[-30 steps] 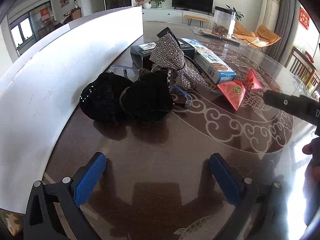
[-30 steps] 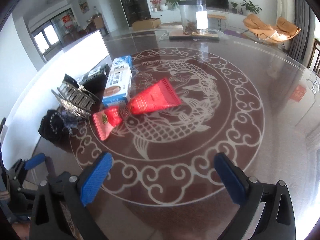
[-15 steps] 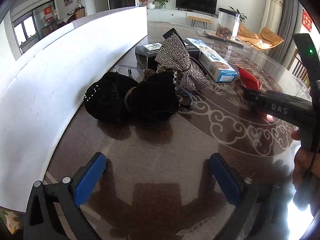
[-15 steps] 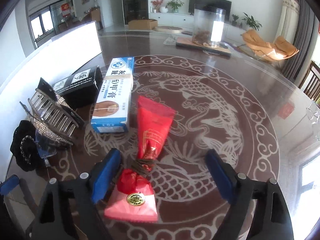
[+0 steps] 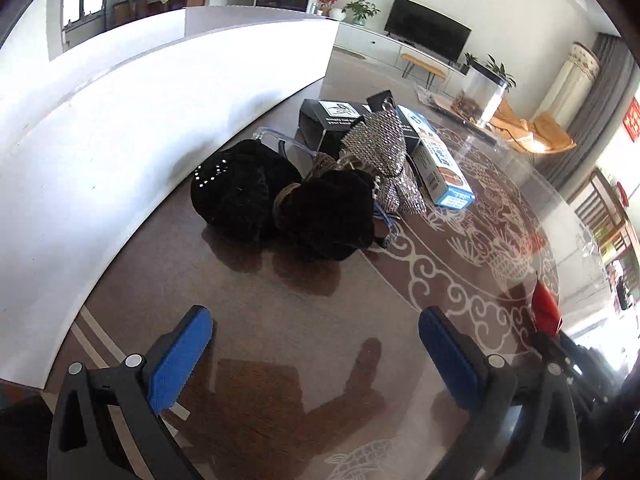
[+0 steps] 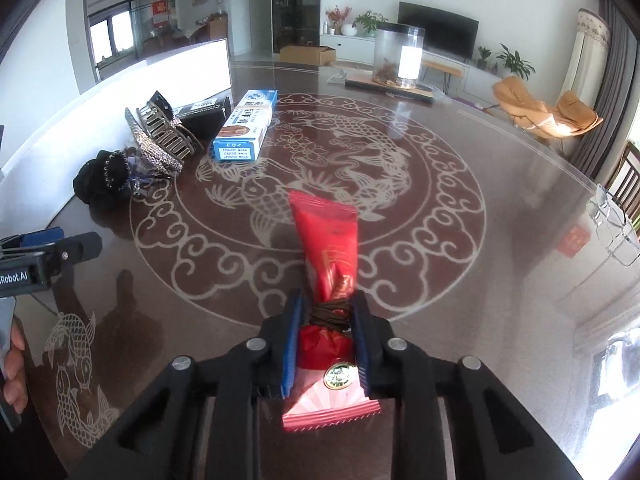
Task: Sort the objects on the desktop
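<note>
My right gripper (image 6: 326,312) is shut on the red pouch (image 6: 326,236), its blue pads pressing the brown cord tied around the pouch's neck. The pouch lies lengthwise away from me on the glass tabletop (image 6: 460,264). A tip of the red pouch (image 5: 546,308) shows at the right edge of the left wrist view. My left gripper (image 5: 316,348) stands open over bare tabletop (image 5: 280,320), nothing between its fingers. Beyond it lie two black velvet hair pieces (image 5: 280,204), a rhinestone bow clip (image 5: 384,160), a blue-and-white box (image 5: 440,164) and a black box (image 5: 332,120).
A white board (image 5: 140,120) curves along the table's left side. A clear jar (image 6: 398,56) on a tray stands at the far side. Clear glasses (image 6: 612,220) lie near the right edge. A hand (image 6: 14,372) holds the left gripper's handle at lower left.
My right gripper moved onto the red pouch and closed its jaws on the tied neck. The left gripper rolled a little and stayed in place, still open.
</note>
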The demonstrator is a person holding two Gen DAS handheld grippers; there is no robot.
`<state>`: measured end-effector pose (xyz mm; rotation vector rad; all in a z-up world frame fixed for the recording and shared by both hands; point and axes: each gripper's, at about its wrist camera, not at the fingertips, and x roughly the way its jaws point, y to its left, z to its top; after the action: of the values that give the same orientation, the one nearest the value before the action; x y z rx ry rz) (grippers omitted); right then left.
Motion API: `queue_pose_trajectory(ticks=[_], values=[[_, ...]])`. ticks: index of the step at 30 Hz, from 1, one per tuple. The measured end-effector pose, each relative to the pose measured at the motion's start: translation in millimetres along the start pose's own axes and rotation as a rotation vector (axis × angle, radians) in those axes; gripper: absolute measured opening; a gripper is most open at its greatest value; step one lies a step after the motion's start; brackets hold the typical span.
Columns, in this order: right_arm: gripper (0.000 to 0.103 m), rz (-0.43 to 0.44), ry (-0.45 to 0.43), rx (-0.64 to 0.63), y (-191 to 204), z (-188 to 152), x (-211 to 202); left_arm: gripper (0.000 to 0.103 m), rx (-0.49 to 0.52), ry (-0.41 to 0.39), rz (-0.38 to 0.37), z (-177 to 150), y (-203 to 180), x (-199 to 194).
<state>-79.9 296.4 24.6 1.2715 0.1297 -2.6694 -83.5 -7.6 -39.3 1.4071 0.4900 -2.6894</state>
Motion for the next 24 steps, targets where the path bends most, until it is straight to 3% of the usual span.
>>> queue_pose_trajectory(ticks=[3,6,8,10,11,12,14,15,16,19,23,24], values=[[0.026,-0.023,0.001,-0.018,3,1,0,0.103,-0.164,-0.029,0.008,21,6,-1],[0.026,-0.028,0.001,-0.022,4,1,-2,0.103,-0.234,-0.087,0.09,42,4,3],[0.026,-0.015,0.002,-0.011,4,1,-1,0.103,-0.245,-0.088,0.133,54,1,17],[0.026,-0.013,0.002,-0.009,3,3,0,0.103,-0.252,-0.029,0.141,58,3,38],[0.026,-0.013,0.002,-0.009,3,2,-1,0.103,-0.239,-0.003,0.132,58,4,47],[0.026,-0.012,0.002,-0.007,3,3,0,0.103,-0.171,-0.033,0.138,59,-3,46],[0.026,-0.011,0.001,-0.007,3,2,0,0.103,-0.049,-0.017,0.085,56,-10,51],[0.026,-0.011,0.001,-0.006,4,2,0,0.079,0.02,-0.044,0.073,51,-14,48],[0.026,-0.011,0.002,-0.006,3,2,-1,0.068,0.072,-0.075,0.019,45,-16,43],[0.026,-0.011,0.001,-0.006,4,2,-1,0.062,0.217,-0.088,-0.081,23,-17,30],[0.026,-0.012,0.002,-0.007,4,2,-1,0.061,0.259,0.091,-0.451,7,-23,23],[0.026,-0.012,0.002,-0.007,3,2,-1,0.061,0.292,0.126,-0.496,0,-30,22]])
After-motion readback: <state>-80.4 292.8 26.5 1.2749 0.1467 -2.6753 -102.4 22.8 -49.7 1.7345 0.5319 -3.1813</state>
